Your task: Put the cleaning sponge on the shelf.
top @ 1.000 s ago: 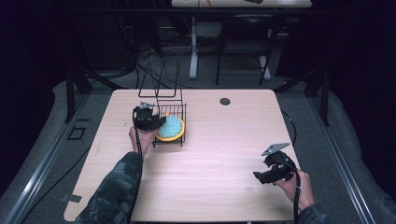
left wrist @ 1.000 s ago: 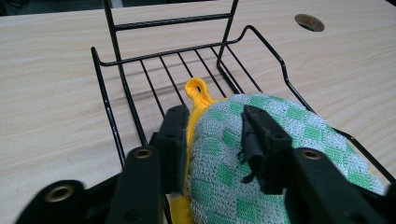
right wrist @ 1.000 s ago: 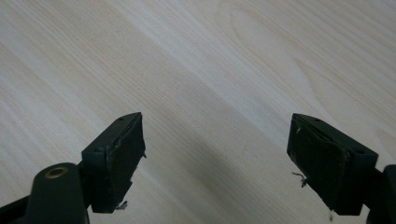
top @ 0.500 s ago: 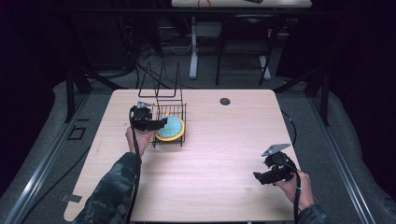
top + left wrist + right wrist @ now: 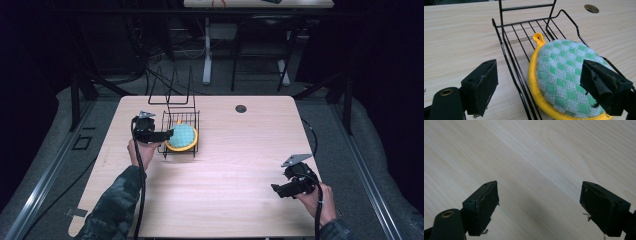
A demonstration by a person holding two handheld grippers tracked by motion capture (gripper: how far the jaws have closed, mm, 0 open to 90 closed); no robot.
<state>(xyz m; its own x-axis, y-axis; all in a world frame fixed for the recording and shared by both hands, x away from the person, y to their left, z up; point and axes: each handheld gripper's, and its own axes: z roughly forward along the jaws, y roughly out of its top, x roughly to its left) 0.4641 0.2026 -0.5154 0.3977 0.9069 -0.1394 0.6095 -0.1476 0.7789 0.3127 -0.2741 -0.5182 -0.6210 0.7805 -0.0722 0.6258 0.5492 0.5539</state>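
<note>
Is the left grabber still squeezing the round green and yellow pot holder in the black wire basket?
Apart. In the left gripper view the left gripper has just opened its jaws, standing clear of the round green-checked, yellow-edged pot holder, which lies in the black wire basket.

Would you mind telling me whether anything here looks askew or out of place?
Slightly: the round pot holder lies tilted in the wire rack, its yellow edge riding over the rack's side rail rather than lying flat inside.

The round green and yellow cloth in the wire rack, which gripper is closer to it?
The left gripper. Its open fingers sit right at the potholder in the wire rack. The right gripper is far off over bare table.
</note>
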